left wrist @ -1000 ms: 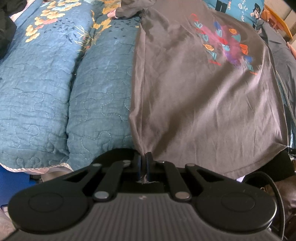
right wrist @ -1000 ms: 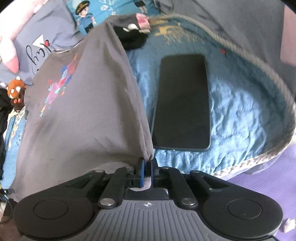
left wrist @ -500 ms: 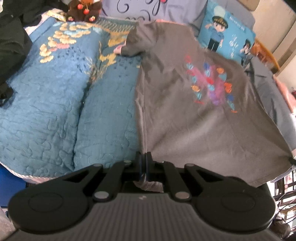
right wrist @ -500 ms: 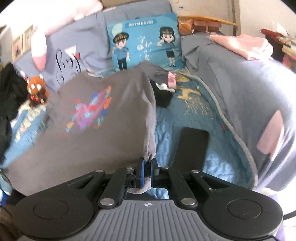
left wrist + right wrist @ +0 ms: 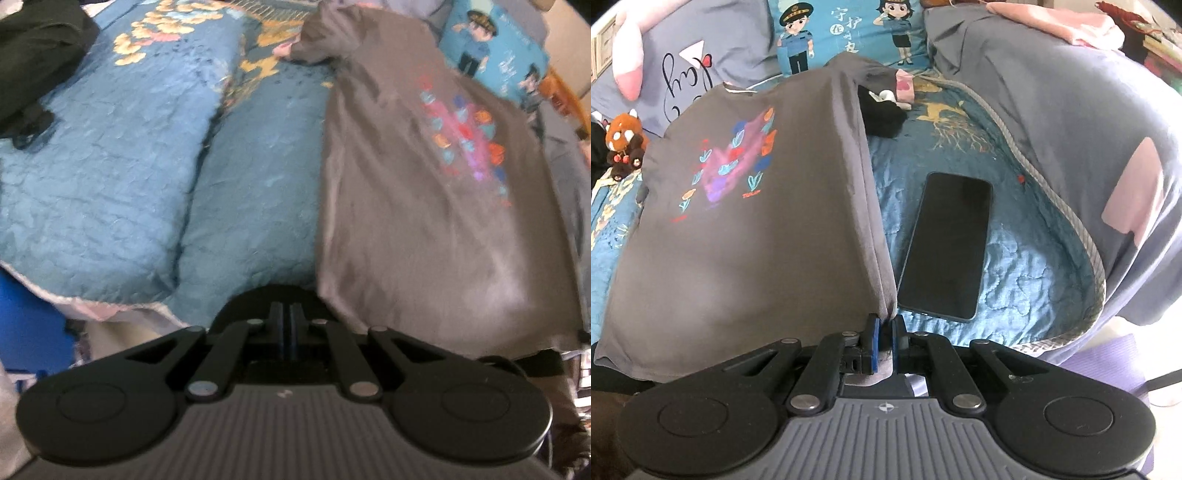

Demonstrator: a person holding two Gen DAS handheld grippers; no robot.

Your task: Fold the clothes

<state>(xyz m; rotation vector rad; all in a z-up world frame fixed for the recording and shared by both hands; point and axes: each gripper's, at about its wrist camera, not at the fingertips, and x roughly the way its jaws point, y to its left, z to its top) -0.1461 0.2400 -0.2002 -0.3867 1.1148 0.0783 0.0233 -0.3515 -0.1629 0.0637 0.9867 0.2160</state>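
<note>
The grey T-shirt [image 5: 757, 221] is lying print-up on the blue quilt [image 5: 110, 184], its long axis running from the hem, near both grippers, away toward the collar by the pillows.

Right gripper [image 5: 882, 332]: jaws are pinching the right hem corner.

Left gripper [image 5: 285, 325]: jaws are sitting shut just left of the shirt's other hem corner; no cloth showing between them.

A phone [image 5: 945, 243] is lying just right of the shirt edge.

Judgement: the right hand is nearer for carrying the hem toward the collar.
</note>
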